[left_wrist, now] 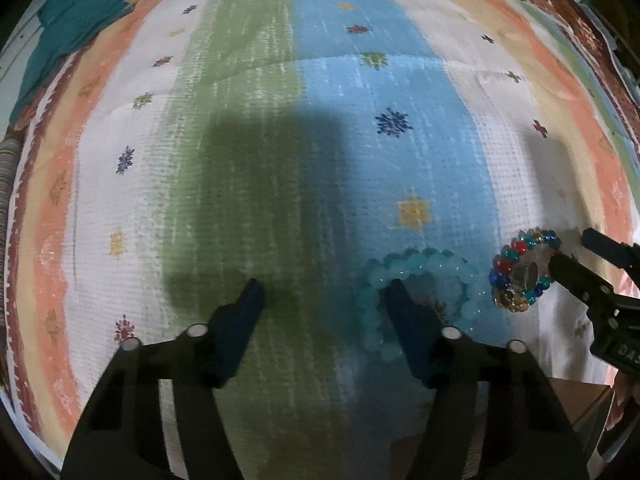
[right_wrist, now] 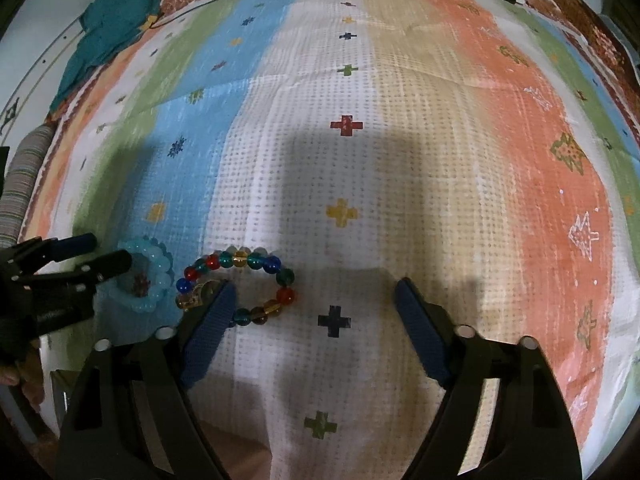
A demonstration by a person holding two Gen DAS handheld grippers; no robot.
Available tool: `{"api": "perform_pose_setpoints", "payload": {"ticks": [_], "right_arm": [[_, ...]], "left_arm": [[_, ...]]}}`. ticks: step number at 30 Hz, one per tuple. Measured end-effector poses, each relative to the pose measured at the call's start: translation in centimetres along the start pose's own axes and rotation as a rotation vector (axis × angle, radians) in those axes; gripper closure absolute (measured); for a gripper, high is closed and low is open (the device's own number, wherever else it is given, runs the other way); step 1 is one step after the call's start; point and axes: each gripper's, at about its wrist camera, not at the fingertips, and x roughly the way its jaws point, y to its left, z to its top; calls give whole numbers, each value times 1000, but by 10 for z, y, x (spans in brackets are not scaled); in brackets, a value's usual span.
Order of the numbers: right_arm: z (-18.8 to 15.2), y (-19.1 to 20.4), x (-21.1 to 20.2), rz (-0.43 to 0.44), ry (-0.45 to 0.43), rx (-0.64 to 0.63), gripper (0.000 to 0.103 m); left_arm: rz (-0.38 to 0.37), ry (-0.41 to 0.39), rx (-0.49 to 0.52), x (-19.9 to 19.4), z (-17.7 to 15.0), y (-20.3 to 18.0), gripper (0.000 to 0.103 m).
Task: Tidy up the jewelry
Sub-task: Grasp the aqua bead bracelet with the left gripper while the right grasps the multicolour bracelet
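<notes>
a striped cloth [left_wrist: 256, 128] in green, blue, white and orange bands covers the surface; most of it lies bare, with wide open room ahead of both grippers and to the far side; the cloth's edges curve away at the frame borders, where a teal fabric [left_wrist: 76, 12] sits at the far left corner.

the left gripper [left_wrist: 324, 286] points down at the cloth, its jaws standing apart; its right finger rests inside the ring of the light blue bead bracelet [left_wrist: 424, 268], its left finger on bare green cloth, so nothing is pinched; the right gripper [right_wrist: 312, 292] likewise stands apart, its left finger set inside the multicoloured bead bracelet [right_wrist: 256, 260] and its right finger well off on white cloth; the two bracelets lie just beside each other on the blue and white bands.

the right wrist view shows the multicoloured bracelet as an open loop; the left wrist view shows it foreshortened, partly behind the other gripper's finger; a small metal charm on it is hard to make out; the near part of each bracelet is hidden behind a finger.
</notes>
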Motion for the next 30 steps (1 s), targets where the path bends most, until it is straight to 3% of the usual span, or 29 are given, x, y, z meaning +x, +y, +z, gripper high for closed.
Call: {"api": "perform_pose_setpoints", "payload": {"ticks": [4, 5, 7, 9, 21, 30], "right_arm": [[0, 1, -1, -8, -1, -22, 57], [0, 1, -1, 0, -2, -28, 62], [0, 4, -2, 7, -3, -40, 81], [-1, 6, -1, 25, -2, -49, 89], [-3, 13, -17, 60, -40, -65, 93], [1, 23, -39, 33, -91, -108, 93]], "left_arm": [[0, -6, -17, -2, 5, 9, 60], [1, -8, -19, -3, 4, 12, 68], [-3, -12, -26, -3, 6, 14, 78], [-6, -12, -27, -3, 9, 14, 88], [-65, -75, -24, -43, 6, 23, 92], [-81, -133, 14, -66, 3, 1, 92]]}}
